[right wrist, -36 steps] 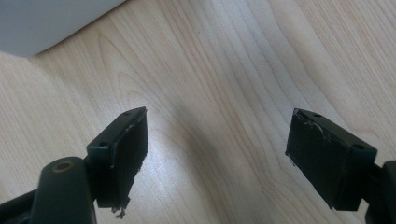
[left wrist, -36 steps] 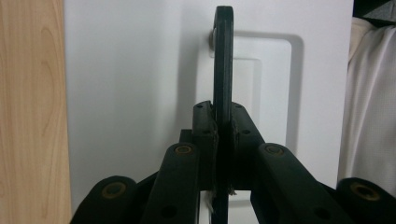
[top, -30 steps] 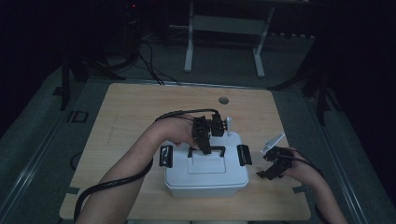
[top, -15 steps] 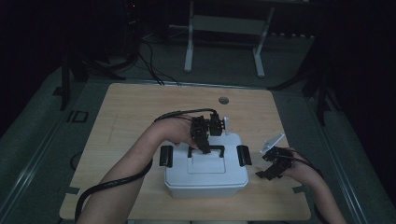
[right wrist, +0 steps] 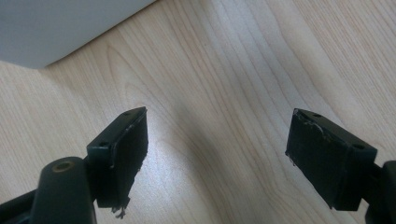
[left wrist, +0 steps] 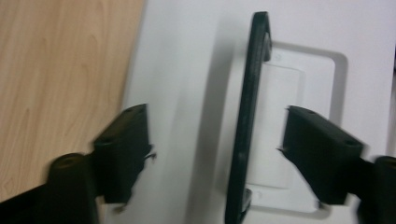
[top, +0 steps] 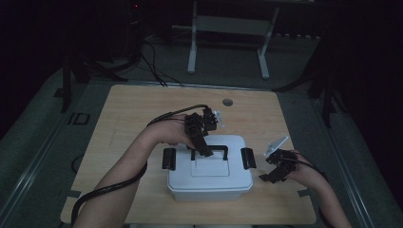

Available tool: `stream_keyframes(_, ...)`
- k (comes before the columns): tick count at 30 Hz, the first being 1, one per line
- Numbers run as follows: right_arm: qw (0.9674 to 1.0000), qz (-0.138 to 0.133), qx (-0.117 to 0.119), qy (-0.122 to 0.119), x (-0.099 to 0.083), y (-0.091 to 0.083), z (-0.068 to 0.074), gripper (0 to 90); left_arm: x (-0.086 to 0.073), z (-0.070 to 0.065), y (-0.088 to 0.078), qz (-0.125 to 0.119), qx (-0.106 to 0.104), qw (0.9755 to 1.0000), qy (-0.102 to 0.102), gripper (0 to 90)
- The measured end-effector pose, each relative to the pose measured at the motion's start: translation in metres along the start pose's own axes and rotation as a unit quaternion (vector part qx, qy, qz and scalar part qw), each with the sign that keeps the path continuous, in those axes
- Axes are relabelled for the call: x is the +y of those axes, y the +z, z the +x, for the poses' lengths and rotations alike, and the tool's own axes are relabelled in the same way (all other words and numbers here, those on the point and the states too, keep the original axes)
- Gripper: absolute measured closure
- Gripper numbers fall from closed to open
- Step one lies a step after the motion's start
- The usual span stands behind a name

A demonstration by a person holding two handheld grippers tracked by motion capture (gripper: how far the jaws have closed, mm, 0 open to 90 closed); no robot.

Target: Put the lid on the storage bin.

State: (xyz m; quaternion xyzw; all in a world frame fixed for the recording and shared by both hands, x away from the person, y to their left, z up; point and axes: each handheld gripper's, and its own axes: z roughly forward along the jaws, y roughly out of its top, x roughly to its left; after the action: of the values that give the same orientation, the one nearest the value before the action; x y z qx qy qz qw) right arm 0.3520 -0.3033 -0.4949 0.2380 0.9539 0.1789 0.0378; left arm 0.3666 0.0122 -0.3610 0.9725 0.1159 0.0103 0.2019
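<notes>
Your left tongs [top: 205, 148] sit over the middle of the white box [top: 209, 183], right at its black handle [top: 209, 151]. They have just been opening, and in the left gripper view [left wrist: 215, 154] the two pads [left wrist: 123, 149] stand wide apart with the handle [left wrist: 247, 116] running upright between them, closer to the right-hand pad; neither pad presses on it, and there is clear lid showing on both sides. The handle lies over a shallow recessed panel [left wrist: 280, 130] in the lid.

The box stands on the tabletop [top: 133, 109] toward your near edge, roughly centred, with a black clasp on its left end [top: 169, 158] and another on its right end [top: 248, 158]. Both look folded against the sides, though the dim light makes it hard to say whether they are latched.

Your right tongs [top: 272, 171] rest just beside the box's right end, apart from it. In the right gripper view [right wrist: 217, 154] they are spread wide over bare wood [right wrist: 243, 84], nothing between the pads, and a corner of the box [right wrist: 56, 28] shows at the upper left.

A small round hole [top: 227, 102] sits in the tabletop near the far edge, well away from both your hands
</notes>
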Motion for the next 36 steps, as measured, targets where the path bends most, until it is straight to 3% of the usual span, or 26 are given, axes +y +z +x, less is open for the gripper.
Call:
stream_keyframes(4,1.0000,-0.003,-0.001,0.004,0.000,-0.002,0.000,20.3,-0.014,0.005,-0.005,-0.042,0.026,0.9988,-0.003,14.0)
stream_keyframes(7,1.0000,-0.005,-0.002,0.005,0.000,-0.002,0.000,20.2,-0.026,0.010,-0.010,-0.092,0.042,0.9948,-0.017,8.8)
stream_keyframes(10,0.9999,-0.007,-0.001,0.007,0.000,-0.002,0.000,19.7,-0.039,0.015,-0.013,-0.120,0.054,0.9906,-0.038,8.8)
stream_keyframes(13,0.9999,-0.008,-0.004,0.009,0.001,-0.001,0.000,19.3,-0.051,0.018,-0.015,-0.143,0.046,0.9874,-0.050,8.0)
stream_keyframes(19,0.9999,-0.009,-0.002,0.009,0.004,0.002,0.001,18.8,-0.071,0.020,-0.018,-0.161,0.070,0.9829,-0.055,8.4)
stream_keyframes(21,0.9999,-0.009,-0.002,0.010,0.003,0.002,0.001,18.8,-0.079,0.022,-0.020,-0.170,0.063,0.9812,-0.064,8.4)
stream_keyframes(26,0.9999,-0.007,-0.003,0.012,0.003,0.003,0.000,18.8,-0.101,0.025,-0.025,-0.203,0.069,0.9726,-0.090,8.4)
stream_keyframes(27,0.9999,-0.008,-0.004,0.013,0.003,0.003,0.000,18.8,-0.105,0.025,-0.026,-0.211,0.074,0.9702,-0.094,8.4)
stream_keyframes(31,0.9997,-0.015,-0.006,0.017,0.004,0.003,-0.001,18.7,-0.120,0.028,-0.028,-0.218,0.102,0.9652,-0.101,8.4)
stream_keyframes(36,0.9995,-0.020,-0.006,0.023,0.003,0.004,-0.003,18.7,-0.139,0.033,-0.031,-0.240,0.127,0.9530,-0.135,8.4)
